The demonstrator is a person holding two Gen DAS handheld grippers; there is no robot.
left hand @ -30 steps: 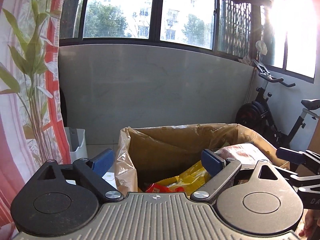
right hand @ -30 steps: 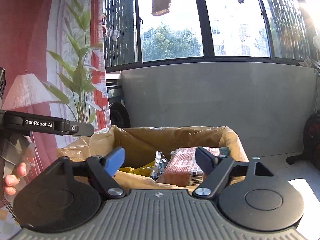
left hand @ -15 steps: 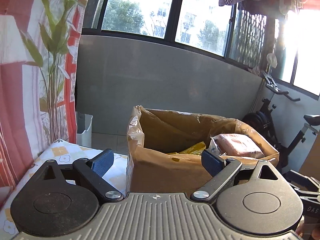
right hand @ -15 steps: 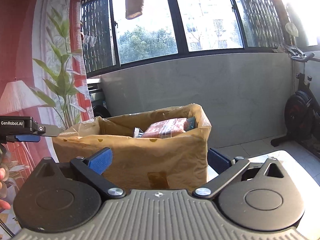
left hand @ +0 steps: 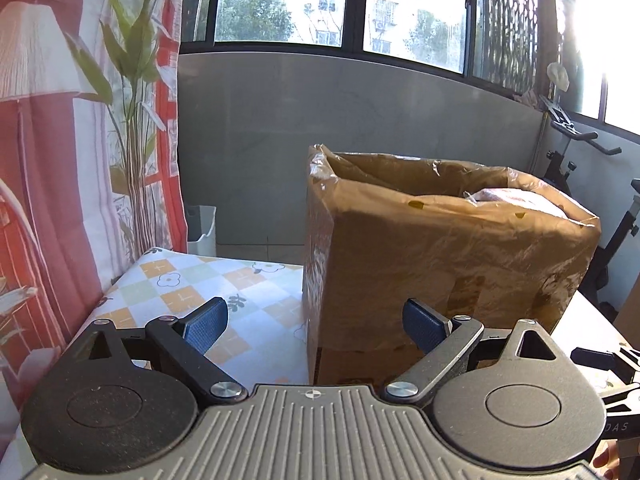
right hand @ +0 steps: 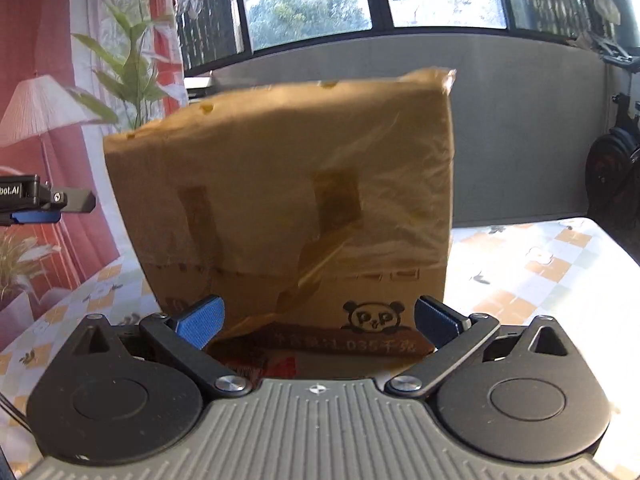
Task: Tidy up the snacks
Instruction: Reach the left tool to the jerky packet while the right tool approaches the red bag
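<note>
A brown cardboard box lined with a brown plastic bag (left hand: 444, 256) stands on a checked tablecloth (left hand: 208, 280). It fills the right wrist view (right hand: 288, 200), with a panda mark near its base. A pink snack pack (left hand: 516, 196) just shows above its rim. My left gripper (left hand: 316, 322) is open and empty, low in front of the box's left corner. My right gripper (right hand: 318, 320) is open and empty, close to the box's front wall. A red snack wrapper (right hand: 280, 368) lies on the table just below the right gripper.
A curtain with a plant print (left hand: 100, 120) hangs to the left. A white bin (left hand: 202, 228) stands on the floor behind the table. An exercise bike (left hand: 580, 184) is at the right. The left gripper shows at the left edge of the right wrist view (right hand: 44, 204).
Both grippers have dropped from above the box rim down to table height in front of it. The box's inside has gone out of sight. Both stay open.
</note>
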